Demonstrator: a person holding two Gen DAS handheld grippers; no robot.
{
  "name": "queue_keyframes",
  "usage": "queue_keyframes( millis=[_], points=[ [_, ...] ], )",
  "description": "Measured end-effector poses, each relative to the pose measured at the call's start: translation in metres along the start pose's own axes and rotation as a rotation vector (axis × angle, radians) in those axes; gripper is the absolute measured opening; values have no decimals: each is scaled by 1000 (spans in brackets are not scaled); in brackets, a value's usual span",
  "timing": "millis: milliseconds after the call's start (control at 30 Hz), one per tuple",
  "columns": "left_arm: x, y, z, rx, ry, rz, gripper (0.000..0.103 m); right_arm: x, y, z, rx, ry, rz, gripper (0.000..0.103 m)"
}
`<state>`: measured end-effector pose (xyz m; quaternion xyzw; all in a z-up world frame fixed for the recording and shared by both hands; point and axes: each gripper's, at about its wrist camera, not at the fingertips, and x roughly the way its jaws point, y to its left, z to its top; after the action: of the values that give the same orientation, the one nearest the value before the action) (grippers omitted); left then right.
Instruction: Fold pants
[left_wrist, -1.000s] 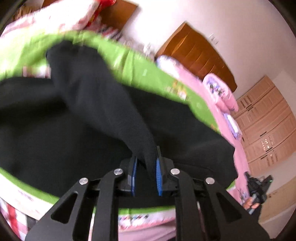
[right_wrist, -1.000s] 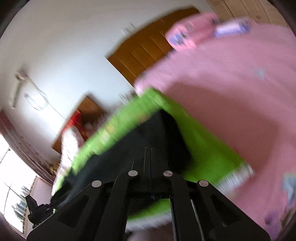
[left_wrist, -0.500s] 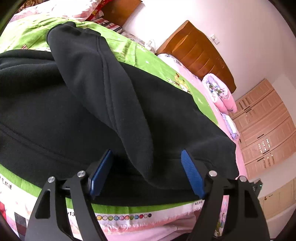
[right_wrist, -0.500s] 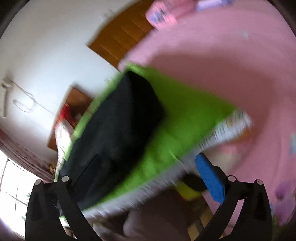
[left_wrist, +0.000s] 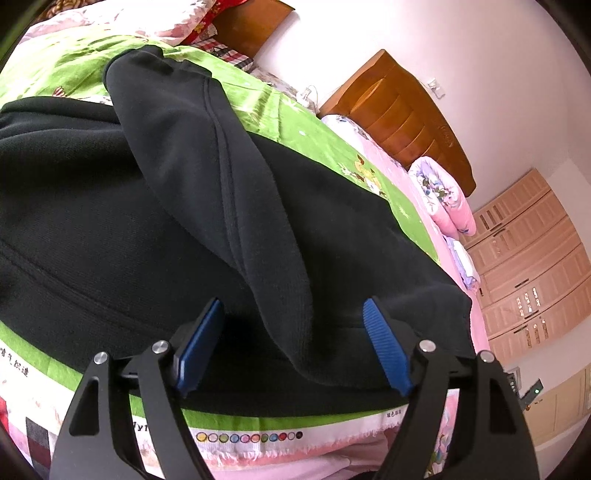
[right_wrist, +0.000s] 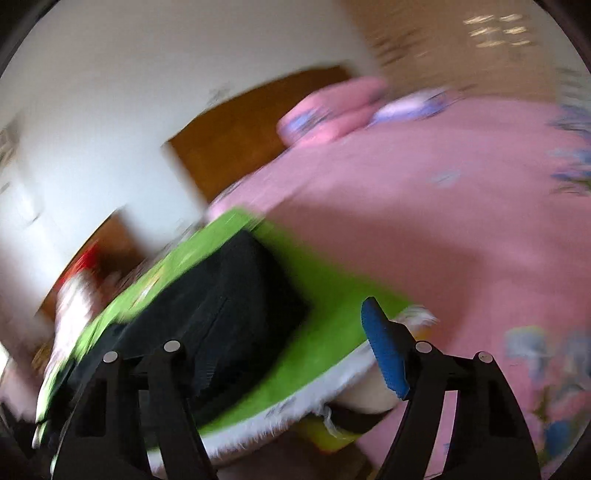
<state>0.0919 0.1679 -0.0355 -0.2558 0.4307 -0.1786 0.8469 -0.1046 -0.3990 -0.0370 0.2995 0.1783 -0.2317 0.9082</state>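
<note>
Both the left gripper (left_wrist: 293, 343) and right gripper (right_wrist: 291, 350) stood released; the loose leg (left_wrist: 221, 177) risked sliding off the pants (left_wrist: 92, 221), undoing the fold.

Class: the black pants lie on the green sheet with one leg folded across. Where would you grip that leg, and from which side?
Grip the leg at its near hem, coming from the near bed edge; that end lies loose between the open left gripper pads.

the left gripper (left_wrist: 293, 349) points downward, its jaws just spread wide, blue pads (left_wrist: 199, 345) pressing nothing. the right gripper (right_wrist: 284, 347) is blurred, jaws apart, having just narrowed a little.
</note>
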Motion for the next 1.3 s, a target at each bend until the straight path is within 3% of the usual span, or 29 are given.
queue_keyframes(
  millis=[167,300,400,500,533,567,667,700,733,767,800,900,1000,1133,1200,1300],
  points=[
    [7,-1,2,-4,-4,4,81,35,20,-10,-25,201,182,71],
    [9,-3,2,-5,-6,5,81,73,22,-28,30,310,214,66],
    [9,-1,2,-8,-7,3,81,76,32,-33,6,280,202,53],
    [9,0,3,-15,-14,5,78,68,42,-31,-71,224,173,50],
    [9,-1,2,-11,-17,9,71,66,47,-33,-90,212,171,47],
    [9,-2,1,-3,-16,17,63,68,48,-32,-86,218,187,47],
    [13,-2,-2,14,-14,28,57,87,35,-34,26,287,250,47],
    [13,-2,-1,18,-20,34,51,89,34,-34,14,278,259,44],
    [15,-3,-1,30,-12,38,23,87,36,-32,1,273,244,32],
    [16,-4,-1,38,-9,42,14,84,38,-29,-1,265,262,26],
    [13,-6,-1,42,-24,39,13,78,39,-24,-3,250,296,20],
    [-13,-29,0,115,-131,11,12,60,49,-1,-56,174,304,18],
    [-27,-42,-2,126,-155,-46,12,56,37,14,-25,138,280,17],
    [-5,-34,-13,140,-78,5,13,91,5,-12,42,266,227,17],
    [15,-23,-17,114,-10,34,13,88,-1,-14,66,249,259,17],
    [18,-15,-19,97,-6,39,13,74,9,-7,32,232,260,17]
  ],
)
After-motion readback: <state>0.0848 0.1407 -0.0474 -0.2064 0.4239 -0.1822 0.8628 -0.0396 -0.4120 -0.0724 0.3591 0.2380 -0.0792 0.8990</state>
